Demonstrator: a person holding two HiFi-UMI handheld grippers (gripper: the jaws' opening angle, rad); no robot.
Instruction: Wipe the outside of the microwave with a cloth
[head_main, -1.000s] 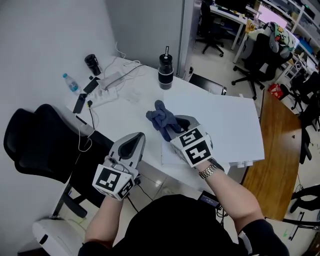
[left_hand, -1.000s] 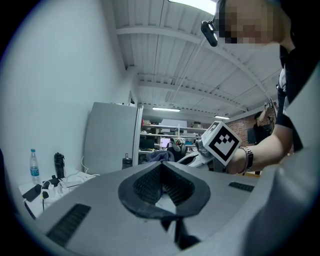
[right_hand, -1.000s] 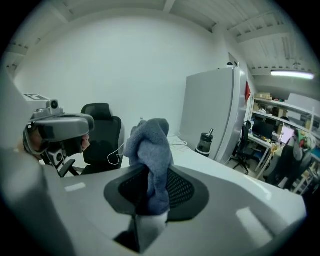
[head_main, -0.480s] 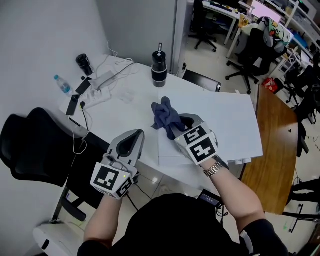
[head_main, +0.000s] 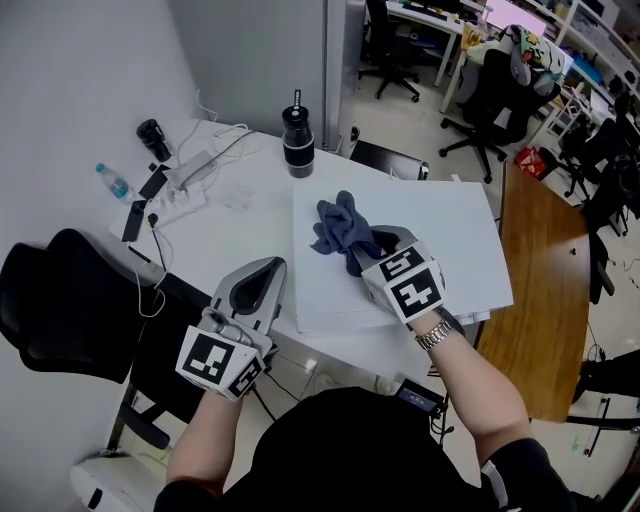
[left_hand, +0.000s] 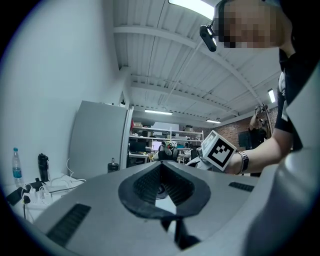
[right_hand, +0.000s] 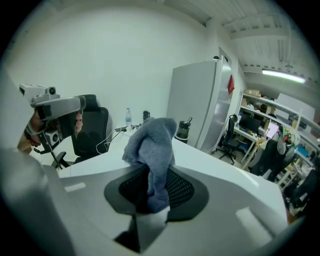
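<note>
Cloth (right_hand: 150, 145), blue-grey, pinched between the fingers of right gripper (right_hand: 152, 195). Its bunched bulk stands up past the fingertips, over the top of the white box (head_main: 420, 230) ahead of them. Left gripper (left_hand: 161, 182): fingers pressed together, nothing between them, tips just off the box's near-left corner, apart from cloth.

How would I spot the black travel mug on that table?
Look at the white table ahead. At its far edge stands the black travel mug. It is bigger than the black cup among the cables to its left.
</note>
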